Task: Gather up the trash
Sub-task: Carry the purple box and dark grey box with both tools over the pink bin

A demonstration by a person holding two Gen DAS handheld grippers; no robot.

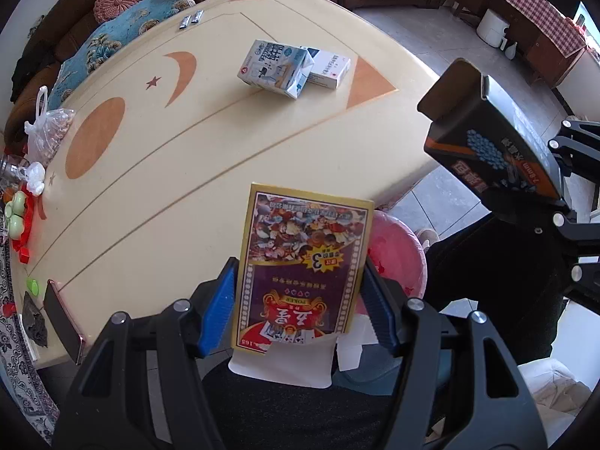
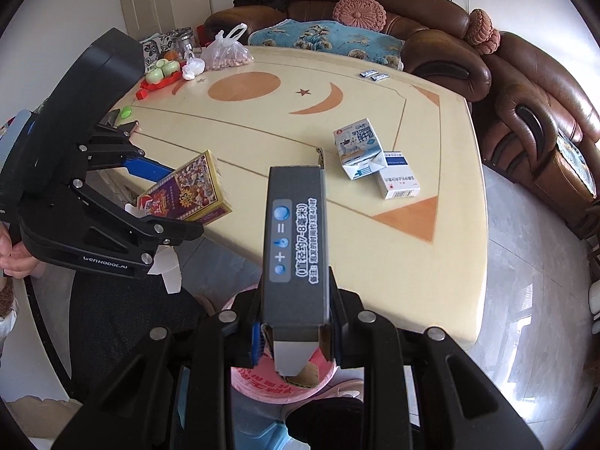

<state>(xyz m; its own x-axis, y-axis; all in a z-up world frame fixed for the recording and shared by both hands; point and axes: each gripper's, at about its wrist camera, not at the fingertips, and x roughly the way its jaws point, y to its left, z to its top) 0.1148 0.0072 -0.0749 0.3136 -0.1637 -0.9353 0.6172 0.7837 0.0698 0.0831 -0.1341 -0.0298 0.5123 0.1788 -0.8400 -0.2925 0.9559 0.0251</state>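
Note:
My left gripper [image 1: 300, 300] is shut on a gold and purple playing-card box [image 1: 303, 262], held off the near table edge above a pink trash bin [image 1: 397, 258]; the box also shows in the right wrist view [image 2: 187, 191]. My right gripper [image 2: 294, 322] is shut on a dark grey carton [image 2: 294, 232], held over the pink bin [image 2: 285, 382]; the carton shows in the left wrist view [image 1: 491, 131]. A crushed milk carton [image 1: 275, 67] and a white medicine box [image 1: 330, 69] lie on the cream table [image 1: 187, 172].
A bag of nuts [image 1: 48, 131], red tray with green cups [image 1: 18, 213], phone [image 1: 62, 318] and two small sachets [image 1: 190, 19] sit along the table's edges. A brown sofa [image 2: 525, 86] wraps the far side. Tiled floor [image 2: 525, 262] lies to the right.

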